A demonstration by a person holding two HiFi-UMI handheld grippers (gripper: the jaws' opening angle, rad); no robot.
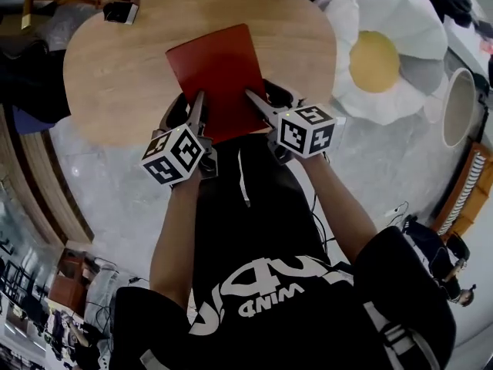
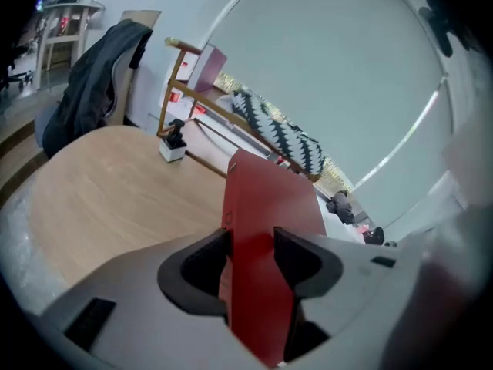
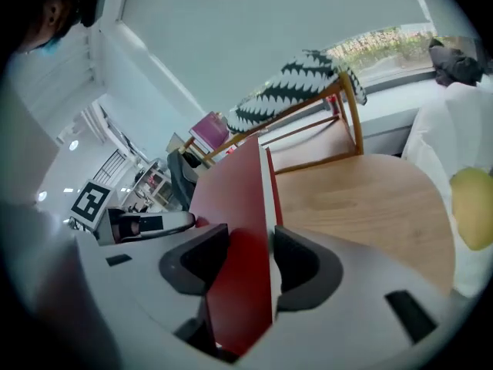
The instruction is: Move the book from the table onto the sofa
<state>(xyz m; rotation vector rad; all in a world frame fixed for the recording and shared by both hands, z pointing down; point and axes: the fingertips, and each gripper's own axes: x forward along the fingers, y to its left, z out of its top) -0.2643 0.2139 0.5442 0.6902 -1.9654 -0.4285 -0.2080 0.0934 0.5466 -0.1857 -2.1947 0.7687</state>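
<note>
A red book (image 1: 219,72) hangs above the round wooden table (image 1: 115,75), gripped at its near edge from both sides. My left gripper (image 1: 194,112) is shut on the book's near left corner. In the left gripper view the red cover (image 2: 266,206) stands pressed between both pads of the left gripper (image 2: 250,254). My right gripper (image 1: 258,102) is shut on the near right corner. The right gripper view has the book (image 3: 239,199) on edge, its white page block showing, clamped in the right gripper (image 3: 250,257).
A small black-and-white object (image 1: 121,11) sits at the table's far left. A white flower-shaped cushion with a yellow centre (image 1: 385,52) lies right of the table. Behind the table stands a wooden chair frame with a striped cushion (image 2: 277,133), and a dark jacket (image 2: 92,83) hangs at far left.
</note>
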